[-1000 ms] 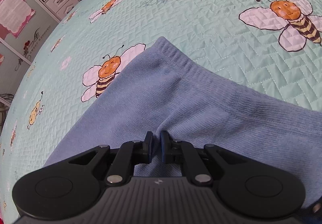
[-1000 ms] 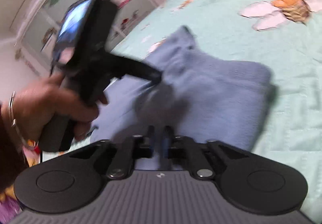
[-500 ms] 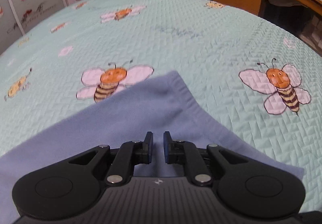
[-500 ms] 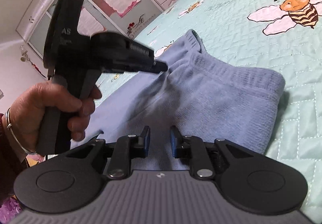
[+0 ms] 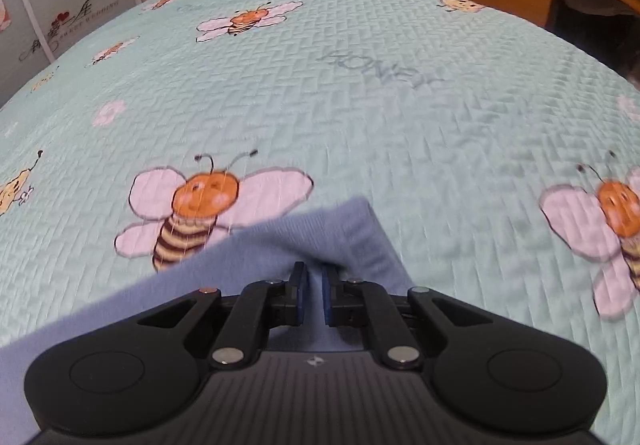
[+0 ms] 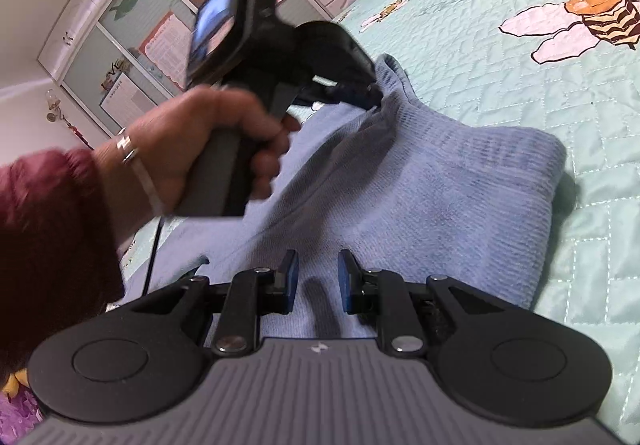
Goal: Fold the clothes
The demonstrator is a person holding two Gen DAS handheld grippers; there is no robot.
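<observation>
On quilted bee-print bedspread (image 5: pixel 360 93), ribbed blue knit garment (image 6: pixel 440 185)

My left wrist camera looks low across the bedspread (image 5: pixel 360 93); my right's close; both share the blue garment (image 6: pixel 440 185).

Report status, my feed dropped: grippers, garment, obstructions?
Left gripper pinching blue garment at its ribbed corner. Right gripper open, empty, over the cloth. Garment part-folded on bedspread. Nothing in the way.
</observation>
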